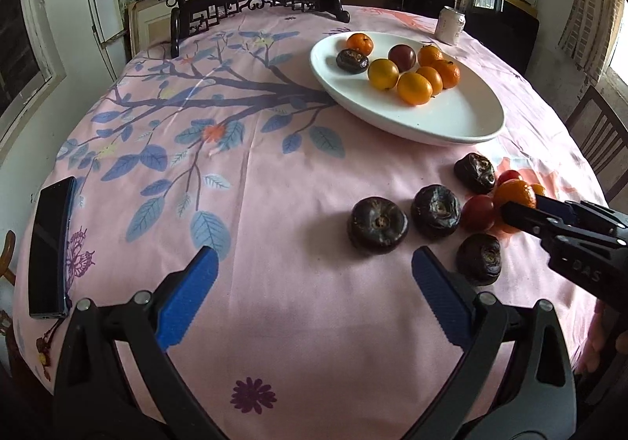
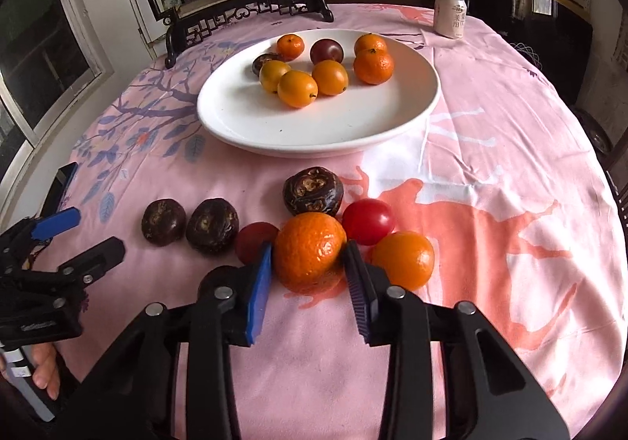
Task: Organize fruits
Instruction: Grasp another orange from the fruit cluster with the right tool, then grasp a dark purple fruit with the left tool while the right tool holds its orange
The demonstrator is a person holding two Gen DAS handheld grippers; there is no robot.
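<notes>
The counter (image 2: 490,118), covered with a pink floral cloth, carries a white oval plate (image 2: 243,118) toward its far side; the plate already holds several orange fruits, a dark red fruit and one dark brown fruit. Nearer the cameras, loose fruit lies on the cloth in a rough row: dark brown wrinkled fruits on the left, then small red fruits, then two orange fruits on the right. The right gripper (image 2: 308,263) points downward at this cluster, and its jaws stand narrow, closed on the mandarin (image 2: 310,247), one blue pad touching each flank. The mandarin is roughly round, so no long axis governs the grip; it appears to rest on the cloth, not yet lifted. The plate lies straight ahead of the right gripper and beyond the cluster, so the coming move is judged to be a lift followed by a forward carry. The left gripper (image 1: 314,275) hovers over bare cloth with jaws wide and nothing between them; the nearest dark brown fruit (image 1: 377,224) lies just ahead of it, slightly right.
</notes>
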